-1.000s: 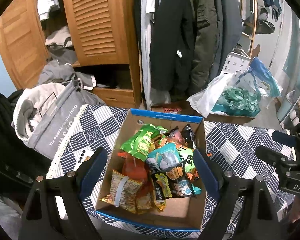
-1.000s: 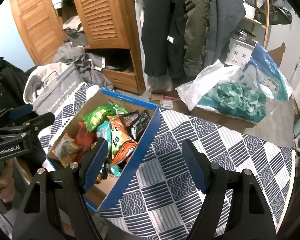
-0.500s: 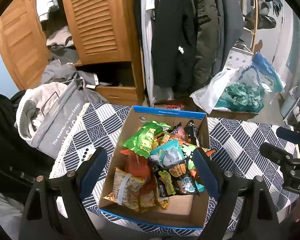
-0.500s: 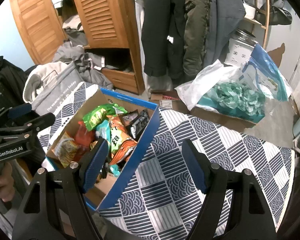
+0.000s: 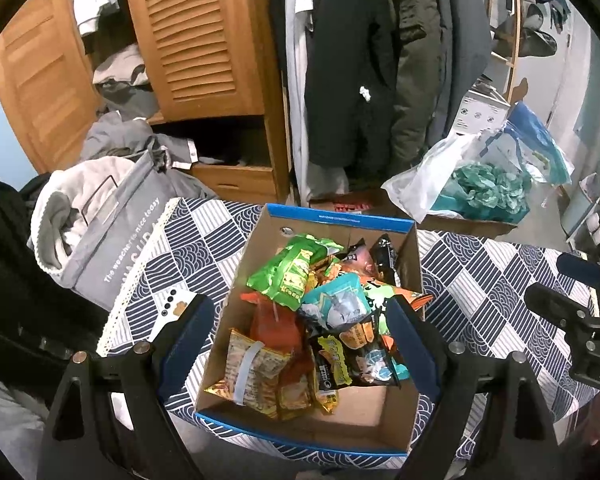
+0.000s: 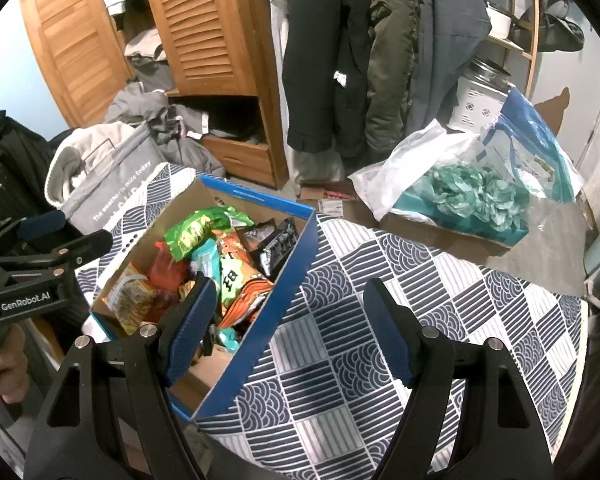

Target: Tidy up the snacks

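A blue-rimmed cardboard box (image 5: pixel 340 222) full of snack packets stands on a blue-and-white patterned table (image 5: pixel 500 280). A green packet (image 5: pixel 288 272), a light blue packet (image 5: pixel 336 300), a red packet (image 5: pixel 276 324) and a yellow packet (image 5: pixel 252 372) lie in it. My left gripper (image 5: pixel 300 344) is open and empty, held above the box's near half. My right gripper (image 6: pixel 288 328) is open and empty, above the box's right wall (image 6: pixel 260 328) and the table (image 6: pixel 420 280). The green packet (image 6: pixel 192 236) also shows in the right wrist view.
A grey fabric bag (image 5: pixel 112 232) with clothes sits left of the table. A second cardboard box with a white plastic bag and teal stuffing (image 6: pixel 468 196) stands beyond the table on the right. A wooden wardrobe (image 5: pixel 192 40) and hanging coats (image 5: pixel 364 60) stand behind.
My left gripper has drawn back and risen a little, so the box sits lower and smaller in its view. The right gripper has hardly moved. Both stay open.
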`<state>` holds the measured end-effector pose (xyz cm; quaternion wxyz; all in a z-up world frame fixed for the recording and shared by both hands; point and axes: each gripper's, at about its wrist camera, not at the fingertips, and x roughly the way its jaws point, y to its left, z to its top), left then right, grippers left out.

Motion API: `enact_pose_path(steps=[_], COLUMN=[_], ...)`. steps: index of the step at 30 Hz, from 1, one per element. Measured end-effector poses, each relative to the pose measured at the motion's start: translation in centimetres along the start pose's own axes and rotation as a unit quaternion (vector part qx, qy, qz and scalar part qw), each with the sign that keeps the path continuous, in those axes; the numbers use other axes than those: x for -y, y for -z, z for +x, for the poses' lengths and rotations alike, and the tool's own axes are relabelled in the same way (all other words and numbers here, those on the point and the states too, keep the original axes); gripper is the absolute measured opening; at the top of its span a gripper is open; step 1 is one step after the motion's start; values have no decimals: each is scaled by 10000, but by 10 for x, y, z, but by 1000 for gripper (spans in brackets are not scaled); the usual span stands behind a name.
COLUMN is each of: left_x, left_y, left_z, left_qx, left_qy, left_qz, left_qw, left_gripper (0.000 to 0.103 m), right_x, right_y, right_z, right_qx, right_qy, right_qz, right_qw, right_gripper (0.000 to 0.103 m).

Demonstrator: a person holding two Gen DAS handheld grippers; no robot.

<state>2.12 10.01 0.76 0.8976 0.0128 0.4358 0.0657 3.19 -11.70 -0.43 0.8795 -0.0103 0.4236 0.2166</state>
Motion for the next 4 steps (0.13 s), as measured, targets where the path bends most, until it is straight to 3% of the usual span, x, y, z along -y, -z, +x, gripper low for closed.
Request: enact_pose_path(steps=[4], left_x=[1], left_y=[0], left_z=[-1], left_qx=[18], left_qy=[32], left_qz=[22], left_qw=[10000], left_gripper=[89], right_x=[-1], right_y=[0], right_z=[0], right_qx=[1], right_qy=[2], right_qz=[6], right_qw=[10000], right_gripper=[76])
